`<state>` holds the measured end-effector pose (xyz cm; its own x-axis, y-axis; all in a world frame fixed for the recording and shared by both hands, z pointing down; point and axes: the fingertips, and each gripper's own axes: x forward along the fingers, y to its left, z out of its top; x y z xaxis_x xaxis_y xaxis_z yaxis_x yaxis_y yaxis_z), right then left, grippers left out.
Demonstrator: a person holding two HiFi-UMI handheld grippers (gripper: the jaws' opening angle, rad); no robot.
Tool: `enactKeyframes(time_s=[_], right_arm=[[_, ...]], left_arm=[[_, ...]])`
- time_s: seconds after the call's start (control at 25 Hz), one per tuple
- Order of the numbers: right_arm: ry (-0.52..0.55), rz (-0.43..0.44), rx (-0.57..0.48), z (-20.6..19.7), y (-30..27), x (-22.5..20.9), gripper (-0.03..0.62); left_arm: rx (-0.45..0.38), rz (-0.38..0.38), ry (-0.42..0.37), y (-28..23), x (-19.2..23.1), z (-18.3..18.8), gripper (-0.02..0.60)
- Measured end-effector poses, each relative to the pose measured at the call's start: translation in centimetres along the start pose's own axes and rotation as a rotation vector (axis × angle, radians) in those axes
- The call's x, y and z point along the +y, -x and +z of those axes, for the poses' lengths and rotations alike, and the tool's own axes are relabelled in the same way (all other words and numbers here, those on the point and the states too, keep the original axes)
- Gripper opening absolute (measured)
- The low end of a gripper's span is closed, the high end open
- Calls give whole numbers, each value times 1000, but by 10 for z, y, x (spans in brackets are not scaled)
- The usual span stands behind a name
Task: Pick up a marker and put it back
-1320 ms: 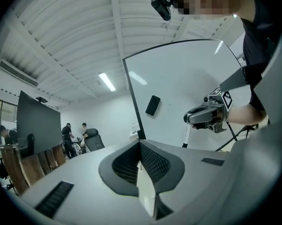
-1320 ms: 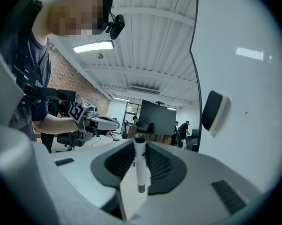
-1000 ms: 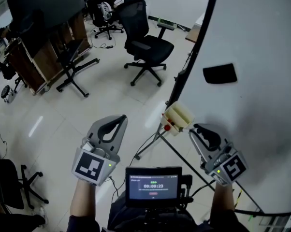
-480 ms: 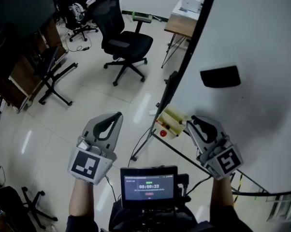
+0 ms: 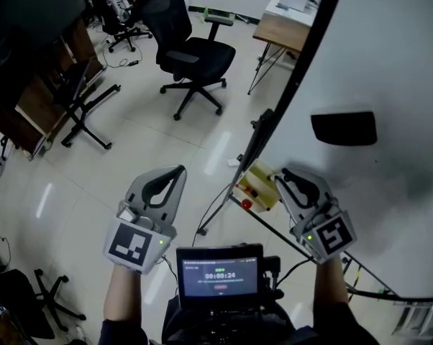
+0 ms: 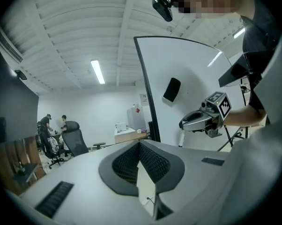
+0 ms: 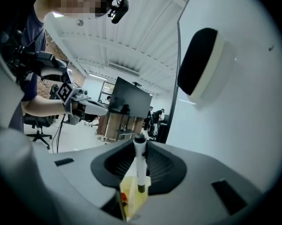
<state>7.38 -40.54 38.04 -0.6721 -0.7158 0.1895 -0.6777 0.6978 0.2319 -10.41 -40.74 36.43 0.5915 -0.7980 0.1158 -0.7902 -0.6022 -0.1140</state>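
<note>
My right gripper [image 7: 140, 146] is shut on a white marker [image 7: 139, 161] with a dark cap. The marker stands upright between the pads. Its lower end sits at the top of a yellow holder [image 7: 129, 196] fixed at the whiteboard's edge. In the head view the right gripper [image 5: 283, 175] is just right of that holder [image 5: 260, 185], and the marker itself is hard to make out. My left gripper [image 5: 175, 172] hangs over the floor to the left, its pads meeting at the tip with nothing between them [image 6: 140, 143].
The whiteboard [image 5: 389, 63] fills the right side, with a black eraser [image 5: 344, 128] stuck on it. A red knob [image 5: 246, 204] shows below the holder. The board's stand legs [image 5: 224, 210], office chairs [image 5: 195, 52], a wooden desk [image 5: 288, 27] and people at the far back stand on the tiled floor.
Both grippers have shifted and sunk a little. The right gripper, with the marker still in it, has drawn in close beside the yellow holder.
</note>
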Motion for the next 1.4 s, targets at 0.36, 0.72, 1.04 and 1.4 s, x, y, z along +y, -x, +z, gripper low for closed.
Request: enactKeyframes(time_s=[0.36,0.72,1.04,1.4], right_arm=[[-68,-9,62,-48,-2,-6,94],[-111,-57,118,-88,2,-3,95],[-135,-66,180,-117,0,-3,95],[-140,-70,189,-135,-2,-4,95]], left_arm=[[38,6,29,-16,4,-22,0],[64,-33,22,-24,-9,-28,0],[86,-41,24,-28,-13,-38,0],[98,-30,26,-25,-13,-44,0]])
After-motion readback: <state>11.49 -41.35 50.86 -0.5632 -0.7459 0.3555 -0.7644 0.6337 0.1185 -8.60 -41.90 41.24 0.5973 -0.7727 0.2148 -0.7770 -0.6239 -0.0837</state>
